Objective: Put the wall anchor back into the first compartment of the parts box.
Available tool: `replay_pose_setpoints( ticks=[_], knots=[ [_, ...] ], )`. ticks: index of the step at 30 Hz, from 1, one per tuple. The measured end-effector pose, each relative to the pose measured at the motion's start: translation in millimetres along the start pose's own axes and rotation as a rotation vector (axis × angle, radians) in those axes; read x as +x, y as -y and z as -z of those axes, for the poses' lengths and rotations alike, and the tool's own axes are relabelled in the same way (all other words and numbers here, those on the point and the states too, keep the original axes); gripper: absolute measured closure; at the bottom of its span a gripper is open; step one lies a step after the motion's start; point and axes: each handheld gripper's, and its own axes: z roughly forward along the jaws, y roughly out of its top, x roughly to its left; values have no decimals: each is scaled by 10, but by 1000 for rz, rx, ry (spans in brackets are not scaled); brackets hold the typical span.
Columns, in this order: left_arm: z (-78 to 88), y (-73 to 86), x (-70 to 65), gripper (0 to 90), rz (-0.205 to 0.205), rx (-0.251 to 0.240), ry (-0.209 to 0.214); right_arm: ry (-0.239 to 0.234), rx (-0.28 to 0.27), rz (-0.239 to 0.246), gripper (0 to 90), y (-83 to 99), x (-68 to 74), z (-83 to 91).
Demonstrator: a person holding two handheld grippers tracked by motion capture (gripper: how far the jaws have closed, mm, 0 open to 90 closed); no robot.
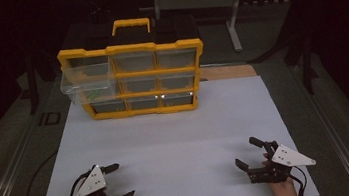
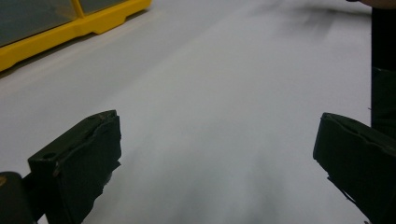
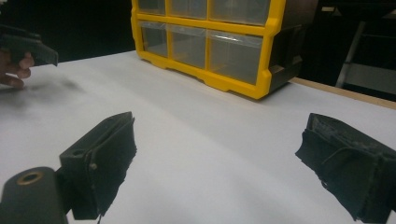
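Both grippers, left [image 1: 116, 182] and right [image 1: 250, 152], spread wide, empty; ahead, organizer [image 1: 133, 78] with 1 drawer [image 1: 86, 83] pulled out, likely next.

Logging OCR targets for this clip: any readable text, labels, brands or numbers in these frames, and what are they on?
"ID": dark marking on the grey floor left of the white table, faint, so the reading is uncertain.
Yellow drawer organizer: no label or brand legible on its frame or clear drawers.
Left hand-held gripper and right hand-held gripper: no print visible on the grey plates or black jaws.
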Motion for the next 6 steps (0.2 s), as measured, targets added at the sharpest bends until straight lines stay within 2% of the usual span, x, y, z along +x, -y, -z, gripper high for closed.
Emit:
replay_pose_setpoints(
  ticks=[6],
  knots=[
    [-6,30,5,5,9,-1,-13,5,3,9,96,2,5,2]
  ],
)
